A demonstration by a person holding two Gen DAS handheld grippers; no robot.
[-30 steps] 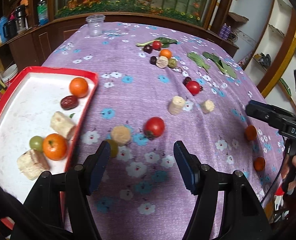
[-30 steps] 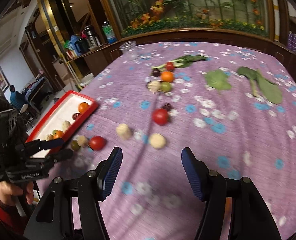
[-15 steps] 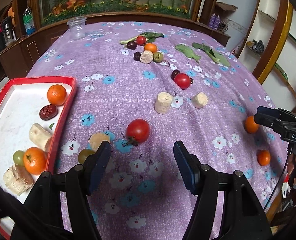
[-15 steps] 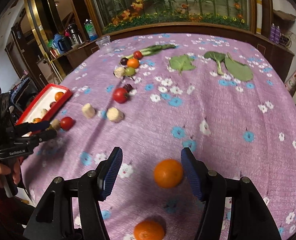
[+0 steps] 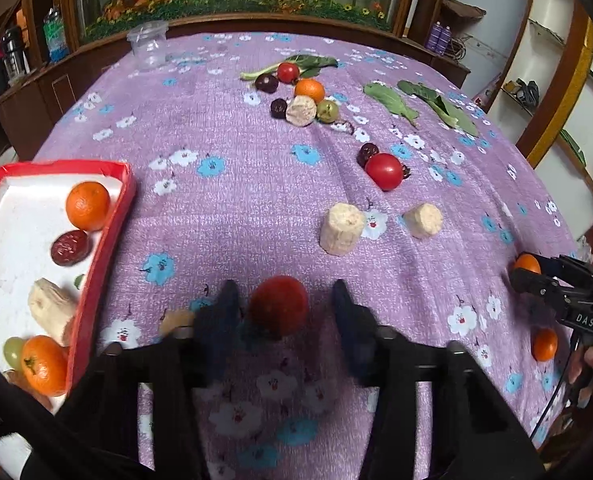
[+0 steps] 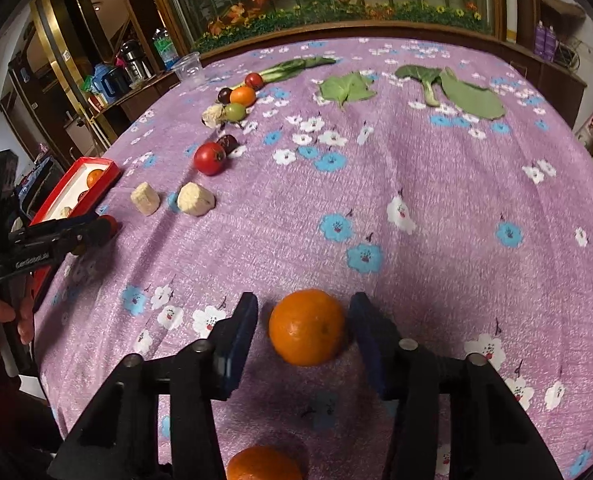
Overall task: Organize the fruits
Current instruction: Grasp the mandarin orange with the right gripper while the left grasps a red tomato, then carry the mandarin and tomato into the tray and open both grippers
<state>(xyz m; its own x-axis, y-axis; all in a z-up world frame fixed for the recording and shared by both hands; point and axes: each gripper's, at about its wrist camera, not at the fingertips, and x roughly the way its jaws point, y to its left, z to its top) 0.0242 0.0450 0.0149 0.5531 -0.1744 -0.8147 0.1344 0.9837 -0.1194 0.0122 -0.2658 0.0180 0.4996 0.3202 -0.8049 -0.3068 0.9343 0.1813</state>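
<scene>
My left gripper (image 5: 282, 312) is open, its jaws on either side of a red tomato (image 5: 278, 310) on the purple cloth. A red tray (image 5: 108, 220) at the left holds oranges, a date, pale chunks and a green fruit. My right gripper (image 6: 304, 328) is open around an orange (image 6: 306, 326) on the cloth, with gaps on both sides. A second orange (image 6: 264, 463) lies under the gripper body. More fruit lies further out: a tomato (image 5: 384, 171), two pale chunks (image 5: 342, 229), and a far cluster (image 5: 302, 100).
Green leaves (image 6: 448, 88) lie at the far right of the table. A clear plastic cup (image 5: 149, 44) stands at the far edge. A pale chunk (image 5: 176, 318) lies just left of my left fingers. Wooden cabinets and shelves surround the table.
My left gripper moved forward so the tomato now sits between its jaws. My right gripper swung right and forward, and the orange now sits between its jaws.
</scene>
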